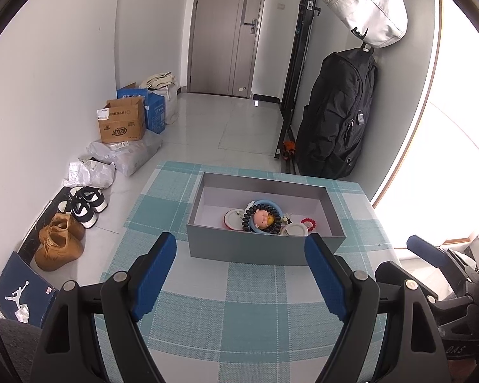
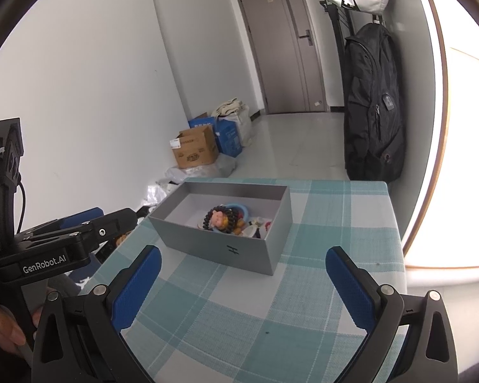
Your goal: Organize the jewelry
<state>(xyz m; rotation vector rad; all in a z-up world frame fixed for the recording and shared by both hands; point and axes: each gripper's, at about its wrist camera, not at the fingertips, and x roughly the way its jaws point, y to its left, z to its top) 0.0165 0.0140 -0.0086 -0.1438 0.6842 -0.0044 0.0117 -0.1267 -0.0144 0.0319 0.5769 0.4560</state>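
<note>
Left gripper (image 1: 239, 255) spread wide, blue pads (image 1: 153, 274) well apart, nothing between them, hovering over the plaid tablecloth (image 1: 255, 312) just short of the near wall of the grey box (image 1: 258, 249). Same story with the right gripper (image 2: 242, 271) — blue fingers (image 2: 348, 287) splayed and holding nothing, aimed at the box (image 2: 220, 242) from a bit off to the side, so the box's corner points toward it. Also visible in the right view: the left gripper's black body with "GenRobot.AI" lettering, at the left edge, off the table's side. Inside the box, a jumble of jewelry bunched toward the near right part: a dark beaded bracelet (image 1: 265, 215) looped around a little doll head (image 1: 260, 218), sitting on a light blue ring (image 1: 266, 204), with a round white red-rimmed piece (image 1: 233, 217) to its left, another white round piece (image 1: 295, 229) to the right, and a small red ring (image 1: 308, 222) beyond that. Too small and tangled to name the rest. Far half of the box floor bare white. Small dark "H" mark (image 2: 231, 249) on the box's outer wall in the right view. Further out: tan shoes (image 1: 59, 242) and black-and-white sneakers (image 1: 84, 204) on the floor to the left, cardboard box (image 1: 121, 124) and blue carton (image 1: 151, 108) along the white wall, black backpack (image 1: 335, 111) hanging under a white bag (image 1: 367, 6) on the right, grey door (image 1: 226, 32) at the back.
</note>
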